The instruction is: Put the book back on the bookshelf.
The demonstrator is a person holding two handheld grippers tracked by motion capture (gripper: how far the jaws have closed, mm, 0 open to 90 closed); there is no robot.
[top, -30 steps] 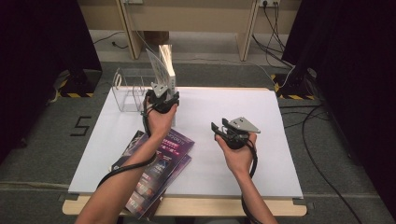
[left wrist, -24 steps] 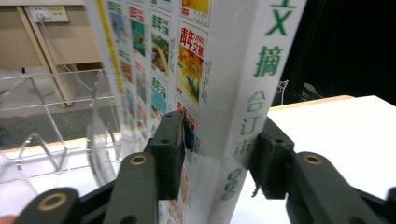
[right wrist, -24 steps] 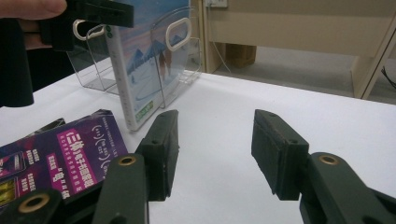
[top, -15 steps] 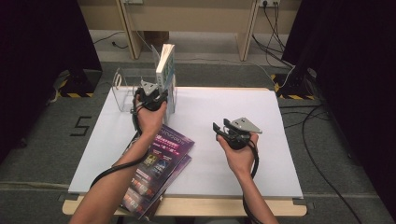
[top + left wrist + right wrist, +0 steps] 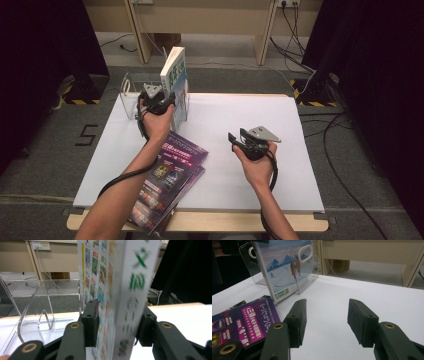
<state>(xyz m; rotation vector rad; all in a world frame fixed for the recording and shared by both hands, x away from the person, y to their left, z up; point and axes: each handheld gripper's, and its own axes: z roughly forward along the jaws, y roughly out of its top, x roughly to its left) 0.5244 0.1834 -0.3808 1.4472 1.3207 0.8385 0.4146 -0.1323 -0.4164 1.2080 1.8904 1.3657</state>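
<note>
The white bench (image 5: 310, 165) takes up the middle of the high view. A clear plastic rack (image 5: 131, 97) sits at its upper left corner. The book (image 5: 173, 75) stands upright at the right end of that rack, spine towards you, its top well above the dividers. Two purple magazines (image 5: 170, 180) lie overlapped at lower centre, hanging over the near edge. Your left gripper (image 5: 167, 100) is at the book, low on the spine. In the left gripper view the book (image 5: 130, 290) sits between the jaws, which have just been opening, and the pads look backed off rather than clamped, so I record it as released. Your right gripper (image 5: 235, 137) rests right of centre with jaws spread and nothing between them. Handling judgement: the book looks like a thick, stiff paperback of moderate weight with a glossy, likely slippery cover. Grip it across the thickness at the spine, low to mid height, where it is firmest. The magazines look limp and slick and would want a pinch at the bound edge.
</note>
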